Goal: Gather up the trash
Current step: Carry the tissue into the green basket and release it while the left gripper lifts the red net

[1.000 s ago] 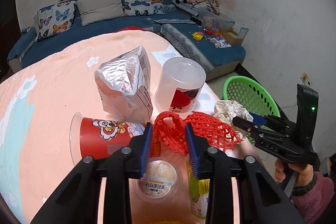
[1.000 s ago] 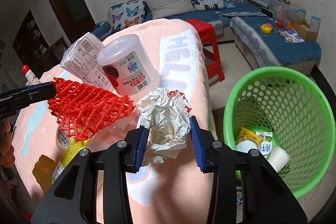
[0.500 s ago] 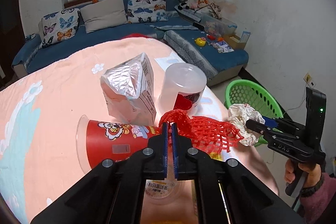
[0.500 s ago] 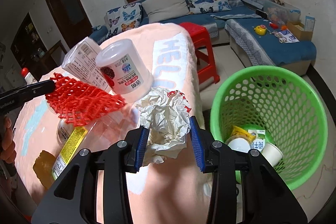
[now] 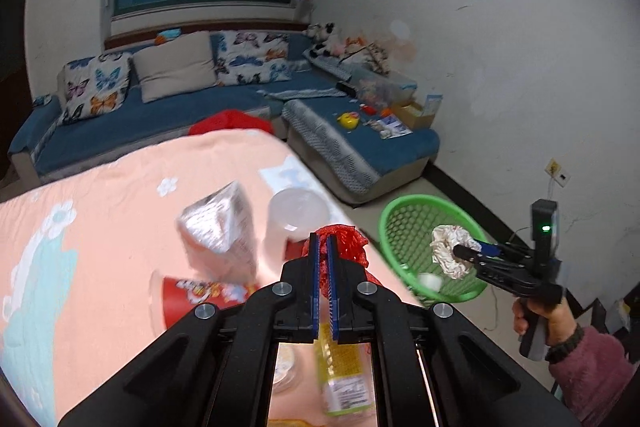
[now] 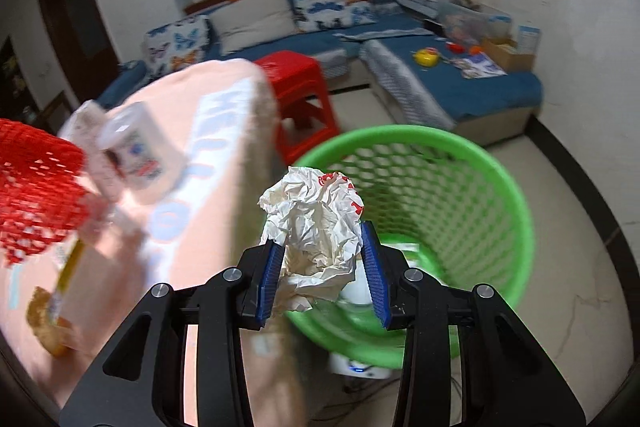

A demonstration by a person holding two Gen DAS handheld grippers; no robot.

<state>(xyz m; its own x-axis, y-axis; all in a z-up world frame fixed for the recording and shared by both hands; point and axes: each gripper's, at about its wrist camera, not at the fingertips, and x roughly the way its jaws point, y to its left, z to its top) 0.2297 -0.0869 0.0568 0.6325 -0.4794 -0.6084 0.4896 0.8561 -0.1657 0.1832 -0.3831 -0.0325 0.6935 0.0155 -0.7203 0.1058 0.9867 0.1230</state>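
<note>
peach tablecloth [image 5: 100,227] below; left gripper [image 5: 324,247] clamps red net [image 5: 348,239], right gripper [image 6: 324,263] clamps crumpled paper [image 6: 316,215] over green basket [image 6: 500,187].

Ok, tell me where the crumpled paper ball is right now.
The crumpled paper ball is pinched in the right hand-held gripper, just beyond the table edge at the near rim of the green basket; the left wrist view shows the same.

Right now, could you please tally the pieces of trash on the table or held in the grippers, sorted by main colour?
Red: 2, the mesh net and the paper cup
White: 2, the crumpled paper and the plastic tub
Silver: 1, the foil-lined carton
Yellow: 1, the labelled bottle
Total: 6
</note>
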